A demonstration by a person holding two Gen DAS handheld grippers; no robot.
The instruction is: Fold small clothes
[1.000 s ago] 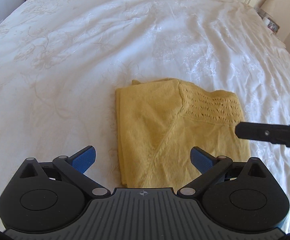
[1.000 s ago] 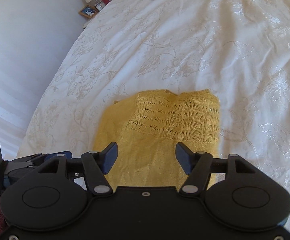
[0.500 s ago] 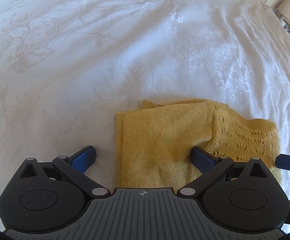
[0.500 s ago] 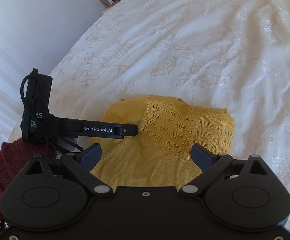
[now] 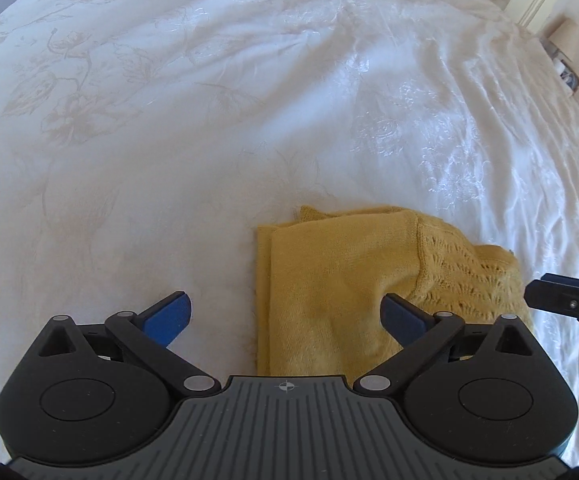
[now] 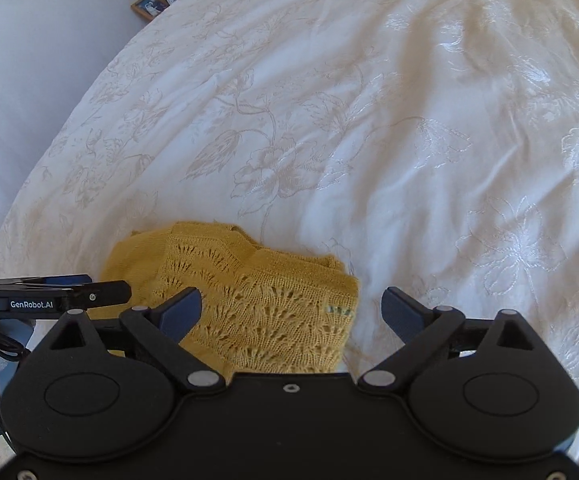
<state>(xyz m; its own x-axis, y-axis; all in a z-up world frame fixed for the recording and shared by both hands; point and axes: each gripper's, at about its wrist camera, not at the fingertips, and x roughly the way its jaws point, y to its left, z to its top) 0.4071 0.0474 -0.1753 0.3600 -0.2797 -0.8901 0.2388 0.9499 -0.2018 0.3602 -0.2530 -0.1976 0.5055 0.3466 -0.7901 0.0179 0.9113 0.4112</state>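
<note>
Both grippers wide open over the yellow knit top (image 5: 329,292), nothing gripped

Left gripper (image 5: 285,314) straddles its left edge, right gripper (image 6: 291,312) its right edge, on the white bedspread (image 5: 209,120). I'd pinch both near corners evenly, then fold away.

We read only one text, "GenRobot.AI", printed in white on the black side of the left tool (image 6: 55,300).
</note>
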